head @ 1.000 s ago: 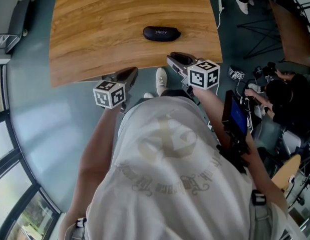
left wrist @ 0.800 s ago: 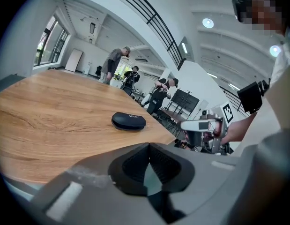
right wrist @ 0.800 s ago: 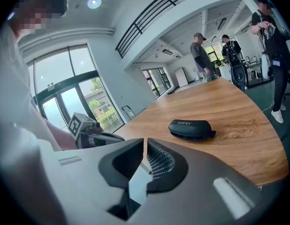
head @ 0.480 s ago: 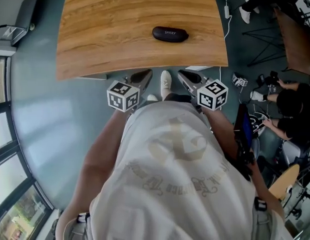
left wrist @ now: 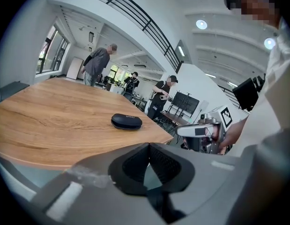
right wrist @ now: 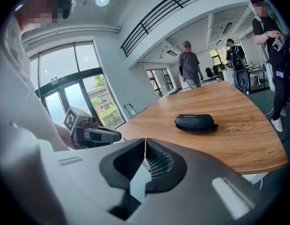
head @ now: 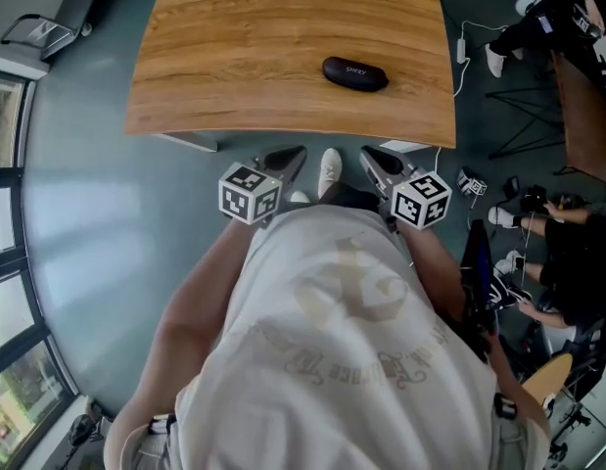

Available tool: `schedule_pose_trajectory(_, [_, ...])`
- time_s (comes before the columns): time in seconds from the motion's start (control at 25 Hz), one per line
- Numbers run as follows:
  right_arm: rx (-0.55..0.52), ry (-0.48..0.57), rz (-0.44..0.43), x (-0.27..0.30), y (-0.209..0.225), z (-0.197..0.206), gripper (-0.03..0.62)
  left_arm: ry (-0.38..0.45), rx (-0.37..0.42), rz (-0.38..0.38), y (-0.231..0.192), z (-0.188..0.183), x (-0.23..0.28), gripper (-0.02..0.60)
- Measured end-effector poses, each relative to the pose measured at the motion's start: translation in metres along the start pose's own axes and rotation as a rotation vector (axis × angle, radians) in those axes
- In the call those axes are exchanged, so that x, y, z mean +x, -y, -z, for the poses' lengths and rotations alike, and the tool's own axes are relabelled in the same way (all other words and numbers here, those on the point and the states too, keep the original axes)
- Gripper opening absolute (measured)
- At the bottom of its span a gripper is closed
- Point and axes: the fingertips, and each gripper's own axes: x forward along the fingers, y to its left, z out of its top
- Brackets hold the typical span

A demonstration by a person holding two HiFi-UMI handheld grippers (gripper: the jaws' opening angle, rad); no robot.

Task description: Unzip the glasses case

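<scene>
Wood-grain table (head: 234,57), head view. The black case (head: 354,73) lies flat, right of centre, toward the near edge, lid down. The left gripper (head: 286,157) and right gripper (head: 373,157) hang off the near edge, close to the person's body and well apart from the case. Both point toward the table and a little downward, forearms tucked at the sides.

Left gripper view. The jaws are clenched pad to pad on nothing. The case (left wrist: 126,121) sits far ahead on the table, with the right gripper (left wrist: 194,131) alongside at the right.

Right gripper view. The jaws are likewise pressed together and empty. The case (right wrist: 195,122) lies ahead, to the right, with a small tab (right wrist: 215,125) at its right end; whether the zip is run cannot be made out.

Step, as judged: the scene fits either a zipped case awaiting a reach, or a zip already drawn with the lid left down. A closer look at the seam would settle which, and so the next move.
</scene>
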Motion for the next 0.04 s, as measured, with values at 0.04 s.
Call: schedule_pose_trajectory(0.04, [0.004, 0.001, 0.003, -0.0006, -0.0004, 0.0021, 0.015, 0.001, -0.004, -0.004, 0.0000, 0.0026, -0.0023, 0.003])
